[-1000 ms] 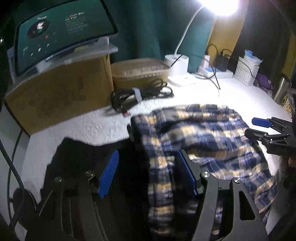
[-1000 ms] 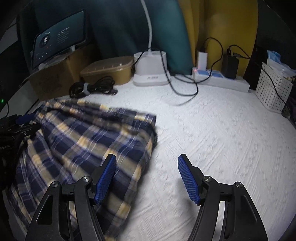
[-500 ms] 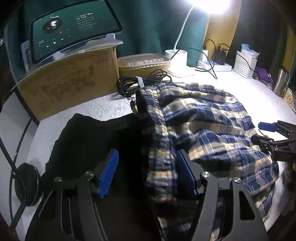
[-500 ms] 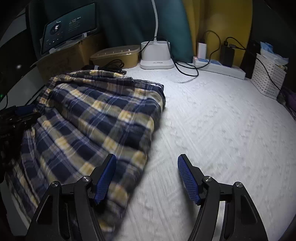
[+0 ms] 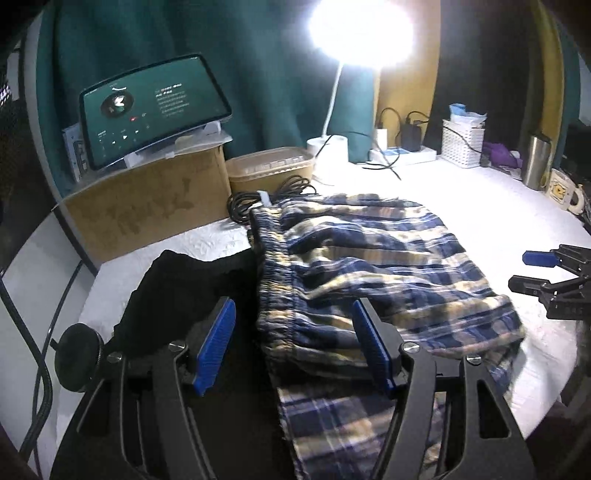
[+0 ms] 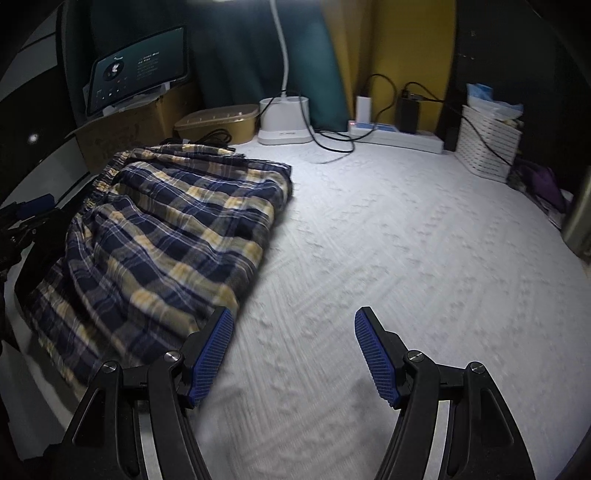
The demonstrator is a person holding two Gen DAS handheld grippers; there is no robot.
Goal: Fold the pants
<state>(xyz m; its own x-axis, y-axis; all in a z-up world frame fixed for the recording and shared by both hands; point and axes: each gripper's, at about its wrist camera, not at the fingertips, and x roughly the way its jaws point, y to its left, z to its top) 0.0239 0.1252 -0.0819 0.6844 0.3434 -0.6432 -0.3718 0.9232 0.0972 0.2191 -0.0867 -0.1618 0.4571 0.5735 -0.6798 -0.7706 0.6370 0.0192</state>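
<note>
Soft plaid cloth pants (image 5: 369, 266), textured white table cover (image 6: 406, 258), matt cardboard box (image 5: 147, 206)

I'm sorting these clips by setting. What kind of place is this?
Probably a home desk or bedroom corner: a lit desk lamp, a power strip with chargers plugged in, and plaid pants spread on a white textured cloth.

The plaid pants (image 5: 369, 266) run off the bottom edge behind the left gripper (image 5: 293, 347), hem unseen; beside the pants, the black garment (image 5: 184, 291) shows no discernible shape; the tablet (image 5: 151, 107) text is illegible.
</note>
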